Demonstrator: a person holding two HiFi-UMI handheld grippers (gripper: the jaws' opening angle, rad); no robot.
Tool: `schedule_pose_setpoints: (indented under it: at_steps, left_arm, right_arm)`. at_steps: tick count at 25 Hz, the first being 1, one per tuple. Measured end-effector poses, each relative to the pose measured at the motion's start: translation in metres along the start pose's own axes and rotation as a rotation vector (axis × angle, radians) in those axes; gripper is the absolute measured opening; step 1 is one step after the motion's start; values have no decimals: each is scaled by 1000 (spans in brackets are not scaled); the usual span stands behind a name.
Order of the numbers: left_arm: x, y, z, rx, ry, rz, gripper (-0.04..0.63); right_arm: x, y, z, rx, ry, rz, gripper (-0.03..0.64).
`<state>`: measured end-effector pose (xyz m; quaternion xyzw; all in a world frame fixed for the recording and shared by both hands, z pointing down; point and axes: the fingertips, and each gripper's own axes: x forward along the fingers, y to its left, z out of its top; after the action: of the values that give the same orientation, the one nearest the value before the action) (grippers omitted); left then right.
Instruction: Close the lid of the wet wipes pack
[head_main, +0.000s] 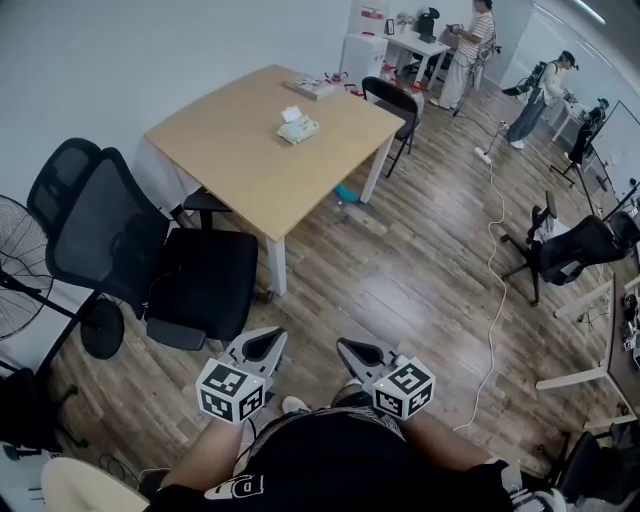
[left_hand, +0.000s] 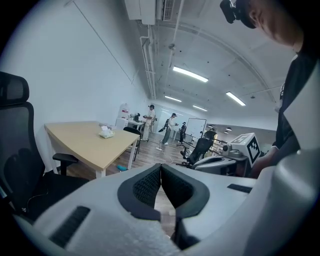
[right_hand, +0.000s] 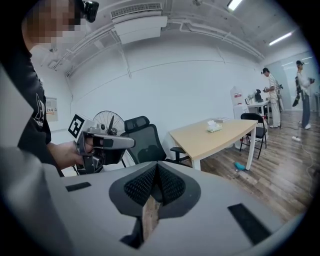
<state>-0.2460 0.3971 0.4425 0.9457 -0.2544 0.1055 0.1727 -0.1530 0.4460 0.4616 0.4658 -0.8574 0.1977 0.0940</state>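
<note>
The wet wipes pack (head_main: 297, 127) lies on the far half of the light wooden table (head_main: 240, 160), its lid flap raised. It shows small in the left gripper view as the pack (left_hand: 106, 133) and in the right gripper view as the pack (right_hand: 214, 127). Both grippers hang close to my body, far from the table. My left gripper (head_main: 262, 345) is shut with nothing in it, its pads (left_hand: 150, 186) meeting. My right gripper (head_main: 352, 352) is shut and empty too, pads (right_hand: 142, 186) touching.
A black mesh office chair (head_main: 130, 260) stands between me and the table. A floor fan (head_main: 20, 280) is at the left. A black chair (head_main: 392, 100) sits at the table's far side. Flat items (head_main: 314, 88) lie at the far table edge. People stand at the back (head_main: 468, 50). A cable (head_main: 492, 250) runs across the wooden floor.
</note>
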Motion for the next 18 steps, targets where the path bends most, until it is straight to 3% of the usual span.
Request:
schedule_pose_setpoints:
  at_steps: [7,18]
  left_arm:
    - [9,-6,-3,-84,4,-54,18]
    - [19,-4,-14,-58,37,-51,18]
  right_arm:
    - [-1,0,7,-2,-25,7,5]
    - [0,-11,3,35,-23,-5,5]
